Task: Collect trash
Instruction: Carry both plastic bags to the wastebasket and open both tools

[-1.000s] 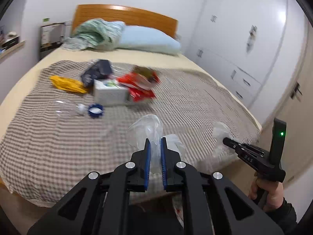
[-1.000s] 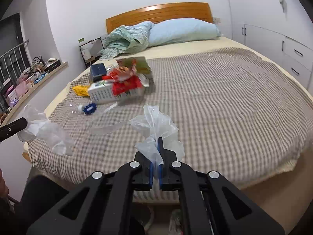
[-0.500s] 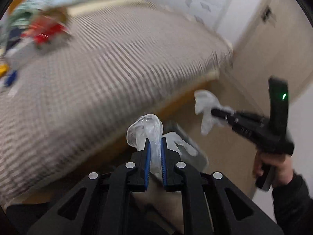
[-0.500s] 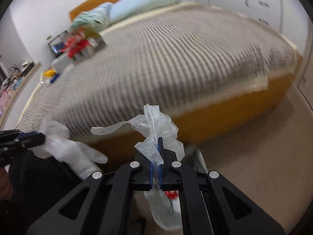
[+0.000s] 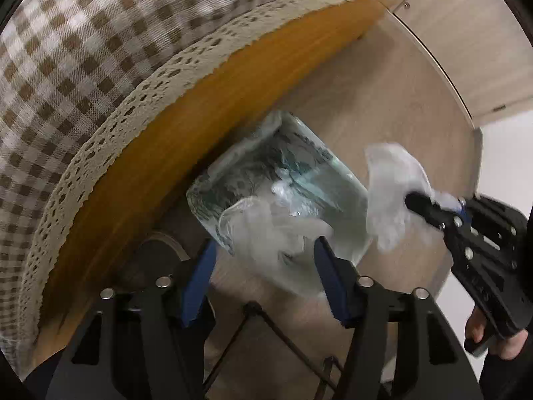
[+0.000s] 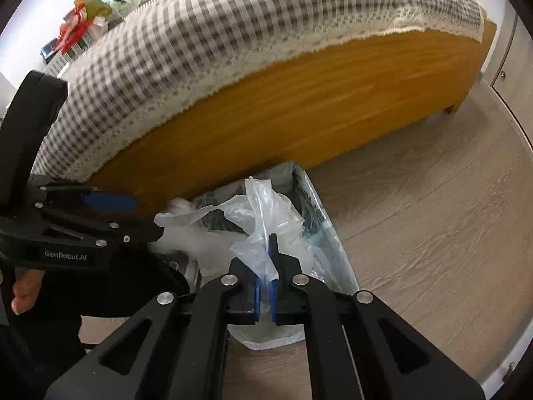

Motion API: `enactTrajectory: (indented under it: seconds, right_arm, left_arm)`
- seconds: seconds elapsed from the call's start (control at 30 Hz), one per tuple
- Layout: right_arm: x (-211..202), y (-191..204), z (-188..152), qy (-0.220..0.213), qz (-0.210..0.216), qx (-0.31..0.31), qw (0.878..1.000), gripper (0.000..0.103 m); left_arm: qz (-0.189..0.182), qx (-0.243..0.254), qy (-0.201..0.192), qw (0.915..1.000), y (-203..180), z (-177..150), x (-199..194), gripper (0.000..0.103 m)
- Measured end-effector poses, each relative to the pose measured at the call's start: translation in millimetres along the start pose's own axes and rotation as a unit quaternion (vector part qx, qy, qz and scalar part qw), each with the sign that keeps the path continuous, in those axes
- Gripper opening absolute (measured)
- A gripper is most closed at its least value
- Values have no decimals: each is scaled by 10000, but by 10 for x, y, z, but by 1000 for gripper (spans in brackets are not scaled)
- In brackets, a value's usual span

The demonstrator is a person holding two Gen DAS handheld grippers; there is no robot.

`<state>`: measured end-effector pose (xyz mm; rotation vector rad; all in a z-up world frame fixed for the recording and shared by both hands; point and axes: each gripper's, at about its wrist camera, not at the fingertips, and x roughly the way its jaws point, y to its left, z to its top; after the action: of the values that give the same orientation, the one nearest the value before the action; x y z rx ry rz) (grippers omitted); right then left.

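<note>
A bin lined with a clear bag (image 5: 289, 180) stands on the floor against the bed's wooden footboard; it also shows in the right wrist view (image 6: 319, 220). My left gripper (image 5: 265, 256) is open above the bin, and a clear plastic glove (image 5: 266, 223) is loose between its jaws. My right gripper (image 6: 265, 260) is shut on another clear plastic glove (image 6: 263, 213) just above the bin. In the left wrist view the right gripper (image 5: 419, 203) sits right of the bin with its glove (image 5: 389, 183). The left gripper (image 6: 146, 220) shows at left in the right wrist view.
The bed with a checked cover (image 6: 233, 23) rises beyond the bin, its orange wooden footboard (image 6: 283, 100) close behind. Red wrappers and other trash (image 6: 73, 30) lie far up the bed. Wood floor (image 6: 433, 206) spreads to the right, with cupboard doors (image 5: 466, 33) beyond.
Both grippers have swung down from the bed to the bin on the floor. The left gripper has opened and let go of its glove. The right gripper still grips its glove.
</note>
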<state>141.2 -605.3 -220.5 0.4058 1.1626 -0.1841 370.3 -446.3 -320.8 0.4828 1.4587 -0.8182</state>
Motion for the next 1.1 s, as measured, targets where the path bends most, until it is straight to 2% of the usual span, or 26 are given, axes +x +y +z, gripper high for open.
enactTrajectory:
  seconds: [0.1, 0.23, 0.43, 0.63, 0.67, 0.7, 0.73, 0.77, 0.8, 1.1]
  right_arm:
    - [116, -31, -30, 143, -44, 9, 9999, 4]
    - [338, -74, -47, 410, -118, 25, 9991, 4]
    - [598, -49, 27, 650, -147, -4, 9978, 4]
    - [1216, 12, 234, 999, -203, -34, 9948, 5]
    - [1356, 4, 271, 1063, -187, -2, 9942, 7]
    - [1484, -2, 307, 1142, -224, 40, 9932, 21]
    - [1554, 11, 338, 1180, -279, 63, 9926, 51]
    - [1634, 12, 369, 1211, -466, 73, 9915, 64]
    - [1646, 14, 386, 1174, -623, 64, 9911, 70]
    - [1419, -188, 351, 994, -830, 363, 9909, 70]
  left_arm:
    - [-228, -222, -87, 9995, 114, -22, -42, 58]
    - [-223, -534, -269, 9980, 220, -24, -140, 58]
    - [-533, -828, -510, 9938, 360, -79, -325, 59]
    - [-475, -888, -510, 9936, 375, -83, -372, 63]
    - [-470, -912, -542, 9932, 386, -84, -374, 63]
    - [-472, -937, -566, 9929, 398, -87, -400, 64]
    - [-497, -989, -605, 9920, 421, -91, -423, 65]
    - [-536, -1030, -626, 9913, 440, -82, -410, 66]
    - [-569, -1058, -634, 9907, 455, -81, -415, 67]
    - [-650, -873, -436, 9931, 393, -34, -305, 67]
